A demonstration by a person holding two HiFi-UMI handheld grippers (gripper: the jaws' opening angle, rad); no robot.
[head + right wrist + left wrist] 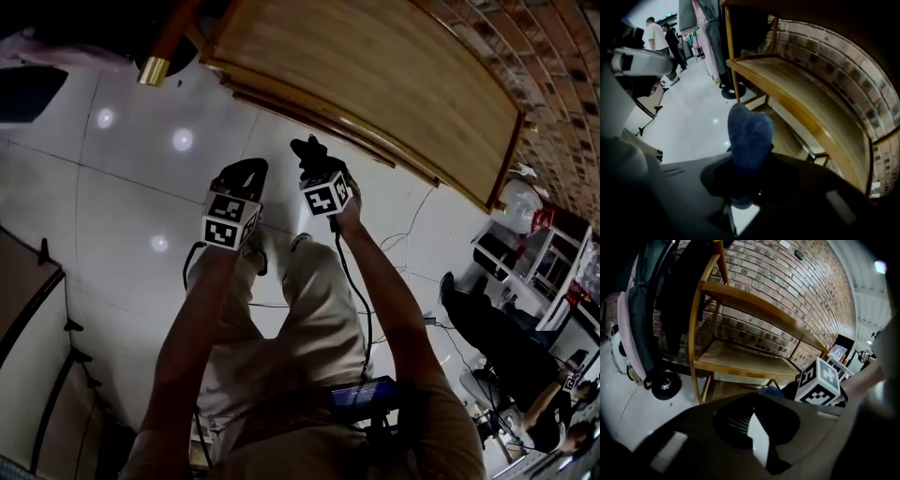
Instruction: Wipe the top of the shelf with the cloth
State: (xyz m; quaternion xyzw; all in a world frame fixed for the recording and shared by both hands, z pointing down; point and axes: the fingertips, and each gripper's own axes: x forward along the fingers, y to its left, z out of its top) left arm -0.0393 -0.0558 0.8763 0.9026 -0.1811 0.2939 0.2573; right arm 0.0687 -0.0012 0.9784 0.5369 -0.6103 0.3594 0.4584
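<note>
The wooden shelf's top board (375,75) lies ahead of me, above the white floor. In the left gripper view the shelf (750,301) shows two boards against a brick wall; in the right gripper view one shelf board (797,89) runs off to the right. My right gripper (309,150) (743,187) is shut on a dark blue cloth (750,136) (307,148) that stands up out of its jaws, short of the shelf's front edge. My left gripper (246,176) (752,420) is beside it, a narrow gap between its jaws, holding nothing.
Hanging clothes (642,310) on a wheeled rack (665,384) stand left of the shelf. Cables (403,234) trail over the floor. A white cart (534,253) and a seated person (553,412) are at the right. People (658,37) stand far off.
</note>
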